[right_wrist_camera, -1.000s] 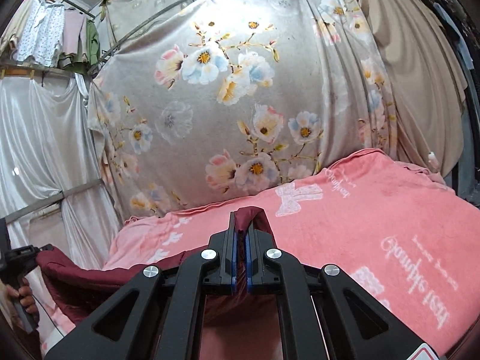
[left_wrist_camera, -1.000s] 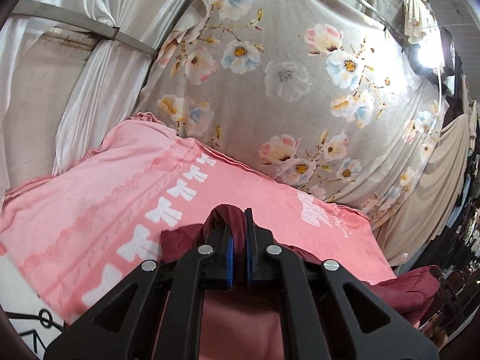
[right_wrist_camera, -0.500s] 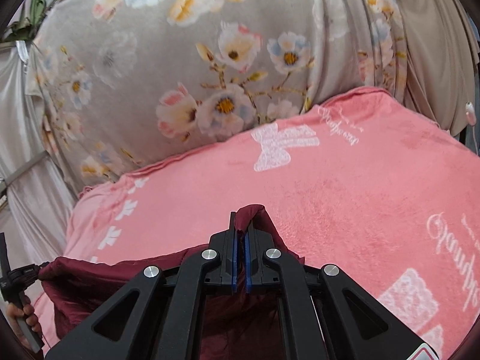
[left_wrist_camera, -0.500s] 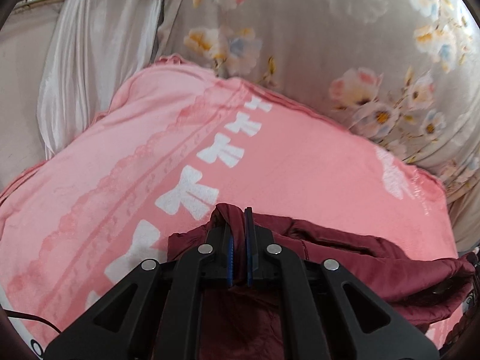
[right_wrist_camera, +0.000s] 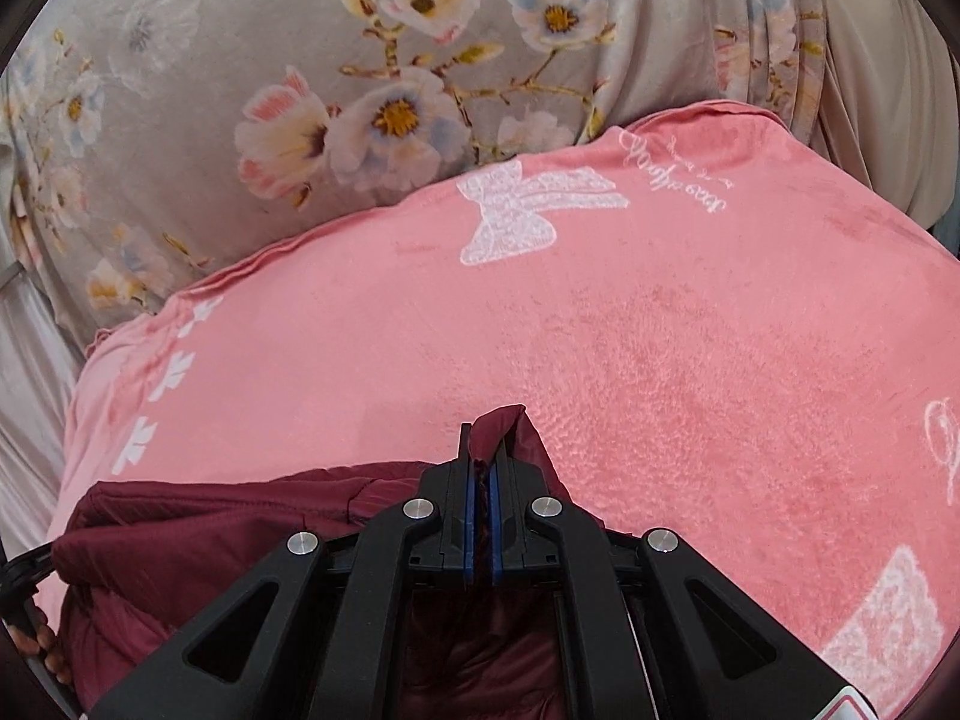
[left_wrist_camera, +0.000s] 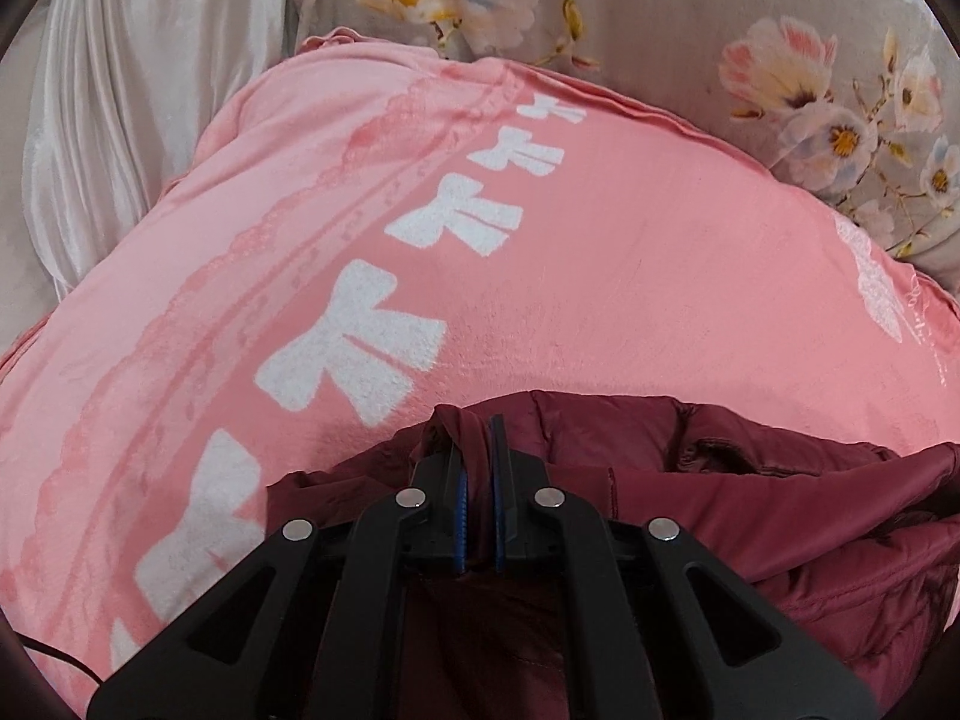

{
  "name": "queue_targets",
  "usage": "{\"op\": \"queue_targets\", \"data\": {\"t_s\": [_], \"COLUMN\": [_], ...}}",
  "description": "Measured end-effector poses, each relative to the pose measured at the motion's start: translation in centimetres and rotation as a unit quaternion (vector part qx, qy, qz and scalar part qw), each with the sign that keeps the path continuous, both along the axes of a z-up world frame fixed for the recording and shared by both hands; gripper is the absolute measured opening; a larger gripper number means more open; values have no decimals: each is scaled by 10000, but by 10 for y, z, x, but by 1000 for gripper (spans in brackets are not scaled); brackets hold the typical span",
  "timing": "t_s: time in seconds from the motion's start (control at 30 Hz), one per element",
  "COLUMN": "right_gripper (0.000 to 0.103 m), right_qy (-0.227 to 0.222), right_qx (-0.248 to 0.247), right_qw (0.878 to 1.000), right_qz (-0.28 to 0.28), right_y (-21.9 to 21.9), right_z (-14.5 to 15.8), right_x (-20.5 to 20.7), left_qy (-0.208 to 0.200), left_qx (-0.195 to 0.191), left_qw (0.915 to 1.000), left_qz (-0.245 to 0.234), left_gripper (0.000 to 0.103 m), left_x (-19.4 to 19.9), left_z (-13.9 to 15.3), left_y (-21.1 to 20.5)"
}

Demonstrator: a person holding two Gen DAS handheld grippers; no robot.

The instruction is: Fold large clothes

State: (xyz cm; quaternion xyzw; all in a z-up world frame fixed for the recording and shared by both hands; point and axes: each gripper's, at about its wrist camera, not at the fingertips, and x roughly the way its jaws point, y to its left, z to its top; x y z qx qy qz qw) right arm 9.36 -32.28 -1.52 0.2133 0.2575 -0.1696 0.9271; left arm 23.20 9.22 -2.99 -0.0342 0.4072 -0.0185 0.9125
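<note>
A dark maroon padded garment [left_wrist_camera: 750, 492] lies bunched at the near edge of a pink blanket [left_wrist_camera: 600, 276]. My left gripper [left_wrist_camera: 477, 438] is shut on one edge of the garment. My right gripper [right_wrist_camera: 482, 450] is shut on another edge of the same garment [right_wrist_camera: 198, 534], a fold sticking up between its blue pads. The garment stretches between the two grippers low over the blanket [right_wrist_camera: 660, 360]. Much of the garment is hidden under the gripper bodies.
The pink blanket carries white bow prints [left_wrist_camera: 354, 336] and covers a raised surface. A grey floral sheet [right_wrist_camera: 360, 90] hangs behind it. A white satin curtain [left_wrist_camera: 120, 90] hangs at the far left. The other gripper and a hand [right_wrist_camera: 24, 612] show at the left edge.
Both grippers have tipped down and moved in low over the pink blanket, carrying the maroon garment with them. The garment now rests lower, near the blanket surface. Both stayed shut.
</note>
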Motion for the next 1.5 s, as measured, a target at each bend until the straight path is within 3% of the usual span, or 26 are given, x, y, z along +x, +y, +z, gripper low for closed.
{"op": "queue_targets", "data": {"t_s": [0.43,0.5,0.6,0.7,0.83,0.9,0.97,1.07,1.27,1.5], "right_gripper": [3,4,15,37,37,37,37,37,17,12], "right_qy": [494,448,28,-629,-1157,-1225,-1114,-834,-114,514], "right_qx": [155,276,626,631,353,221,110,42,-255,-424], "right_qw": [9987,9986,9979,9960,9924,9912,9909,9895,9838,9832], "right_qz": [29,59,154,35,207,449,748,1178,1774,1700], "right_y": [-3,-7,-16,-21,-8,6,26,56,102,98], "right_z": [-39,-40,-33,-10,30,43,50,45,19,-10], "right_x": [23,22,11,-18,-50,-56,-51,-32,11,47], "left_qy": [52,-15,-63,-194,-972,-1426,-1617,-1439,-599,-382], "left_qx": [139,62,-358,-601,-478,-382,-402,-489,-302,45], "left_qw": [9999,10000,9993,9980,9941,9890,9857,9846,9825,9855], "left_qz": [-55,-66,-109,-74,-12,-57,-269,-869,-1736,-1651], "left_gripper": [7,8,10,19,45,45,45,45,45,45], "left_x": [15,15,14,5,-27,-47,-58,-62,-43,-24], "left_z": [-36,-37,-35,-18,29,61,83,92,43,1], "left_y": [-11,-10,1,12,19,16,6,-26,-104,-127]}}
